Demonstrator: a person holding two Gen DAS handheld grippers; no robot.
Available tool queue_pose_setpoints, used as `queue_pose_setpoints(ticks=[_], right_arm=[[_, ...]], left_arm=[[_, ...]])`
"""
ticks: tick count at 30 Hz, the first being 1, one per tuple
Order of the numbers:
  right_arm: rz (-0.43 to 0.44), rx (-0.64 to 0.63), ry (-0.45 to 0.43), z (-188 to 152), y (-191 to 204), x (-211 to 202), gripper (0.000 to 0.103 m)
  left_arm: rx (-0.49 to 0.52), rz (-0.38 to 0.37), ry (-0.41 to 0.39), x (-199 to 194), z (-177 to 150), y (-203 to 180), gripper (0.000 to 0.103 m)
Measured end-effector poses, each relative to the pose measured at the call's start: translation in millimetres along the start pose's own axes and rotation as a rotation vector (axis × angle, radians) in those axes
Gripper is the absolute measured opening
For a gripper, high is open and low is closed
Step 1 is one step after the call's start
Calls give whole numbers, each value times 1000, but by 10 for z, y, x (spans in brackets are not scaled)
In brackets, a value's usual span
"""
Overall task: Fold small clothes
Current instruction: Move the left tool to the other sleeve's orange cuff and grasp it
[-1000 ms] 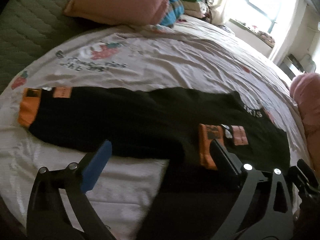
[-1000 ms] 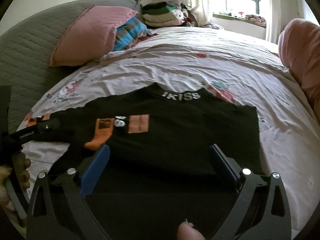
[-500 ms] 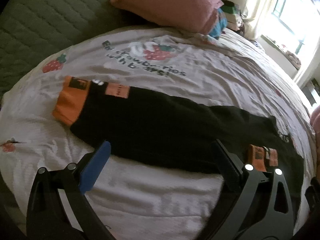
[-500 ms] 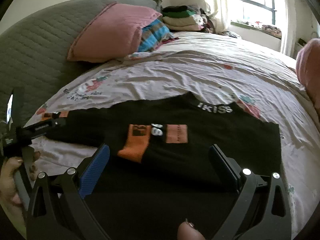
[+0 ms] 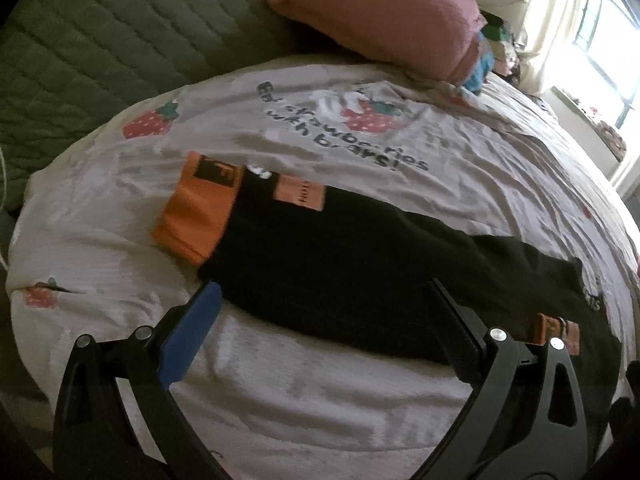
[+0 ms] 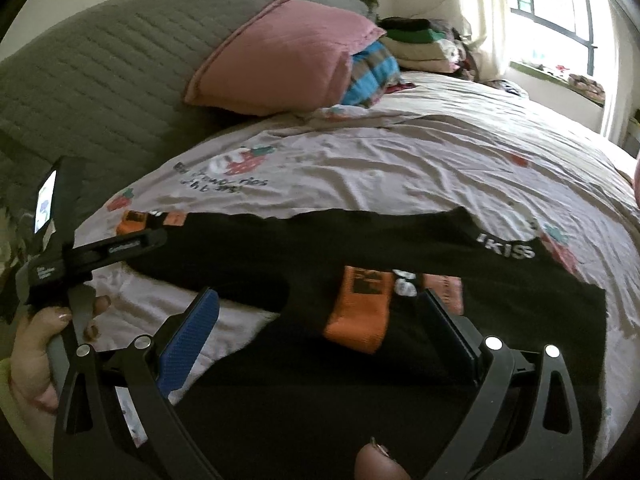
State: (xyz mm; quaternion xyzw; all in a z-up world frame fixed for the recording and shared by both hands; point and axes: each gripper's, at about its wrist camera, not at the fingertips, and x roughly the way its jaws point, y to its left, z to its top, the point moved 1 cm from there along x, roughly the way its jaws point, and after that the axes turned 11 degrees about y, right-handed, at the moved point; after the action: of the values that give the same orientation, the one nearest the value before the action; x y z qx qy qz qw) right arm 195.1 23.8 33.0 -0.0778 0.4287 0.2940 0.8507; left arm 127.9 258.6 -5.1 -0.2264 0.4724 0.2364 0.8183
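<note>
Swung leftward, left hand-held gripper [image 5: 320, 292] hovers spread over black sweater's [image 5: 360, 264] outstretched sleeve.

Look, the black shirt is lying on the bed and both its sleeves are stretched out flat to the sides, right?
Not quite. The black shirt does lie on the bed, but only one sleeve stretches out sideways. The other, with its orange cuff, is folded across the chest, as the right wrist view shows.

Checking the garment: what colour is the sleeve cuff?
Orange cuff, clearest in the left wrist view.
</note>
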Motion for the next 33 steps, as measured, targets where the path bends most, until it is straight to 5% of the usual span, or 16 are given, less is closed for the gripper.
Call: queue_pose_setpoints(ticks=[19, 22, 24, 26, 33], right_arm=[[54, -38, 43, 97, 339, 335, 98], [58, -28, 46, 84, 326, 358, 98], [60, -22, 50, 69, 309, 367, 98], [59, -13, 49, 50, 288, 364, 98], [70, 37, 38, -52, 141, 268, 98]], left_arm=[[-189, 15, 59, 438, 231, 586, 92], [-225, -18, 36, 465, 269, 641, 73], [-248, -31, 29, 486, 284, 671, 38], [-267, -49, 28, 501, 293, 702, 15], [-244, -161, -79, 154, 265, 639, 9]])
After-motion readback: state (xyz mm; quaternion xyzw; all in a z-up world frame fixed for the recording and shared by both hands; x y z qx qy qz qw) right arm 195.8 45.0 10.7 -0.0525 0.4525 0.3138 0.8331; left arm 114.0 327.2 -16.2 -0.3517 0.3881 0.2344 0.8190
